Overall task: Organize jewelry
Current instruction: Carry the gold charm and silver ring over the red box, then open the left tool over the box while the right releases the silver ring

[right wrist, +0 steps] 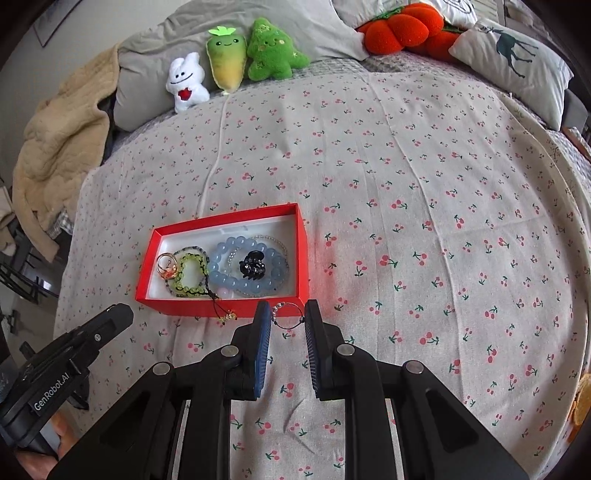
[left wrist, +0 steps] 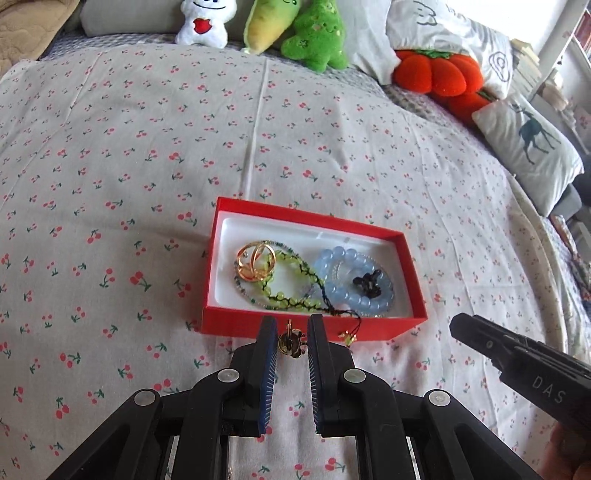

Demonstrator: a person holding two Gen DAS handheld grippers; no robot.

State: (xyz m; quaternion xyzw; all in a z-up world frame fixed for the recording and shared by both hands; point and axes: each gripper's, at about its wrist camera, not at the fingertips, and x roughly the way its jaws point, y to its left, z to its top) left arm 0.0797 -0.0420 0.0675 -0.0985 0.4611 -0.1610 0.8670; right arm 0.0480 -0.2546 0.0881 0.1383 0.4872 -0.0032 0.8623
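Cotton printed with small red cherries covers the bed (left wrist: pixel 147 155), creased in long folds; at its far left a quilted beige blanket (right wrist: pixel 55 155) slumps in a heap, and along the headboard side sit fuzzy plush toys: a white figure with a red heart (left wrist: pixel 203 22), a yellow-green carrot (left wrist: pixel 266 22) and a green tree-shaped one (left wrist: pixel 317 33), then a plump orange pumpkin cushion (left wrist: pixel 436 74) and a smooth pillow printed with a deer (left wrist: pixel 532 144); in the middle of the sheet lies a rectangular red cardboard box (left wrist: pixel 369 225) with a white lining; from its left end to its right it holds a glossy gold clip of looping wire (left wrist: pixel 256 264), a bracelet of small translucent green beads knotted on black cord (left wrist: pixel 291 288) whose cord end with a small yellow charm trails over the near wall, a fine strand of tiny beads beneath it, and a ring of round, cloudy pale-blue beads (left wrist: pixel 354 280) with a shiny black claw clip (left wrist: pixel 367 284) resting on top; just in front of the near wall, the left gripper (left wrist: pixel 291 343) is closed on a small gold-toned metal piece (left wrist: pixel 291 345) pinched between its ribbed blue pads; to its right, the right gripper (right wrist: pixel 288 317) is closed on a thin wire ring strung with tiny clear beads (right wrist: pixel 286 314), the loop spanning the gap between its pads, held above the sheet near the box's right corner.
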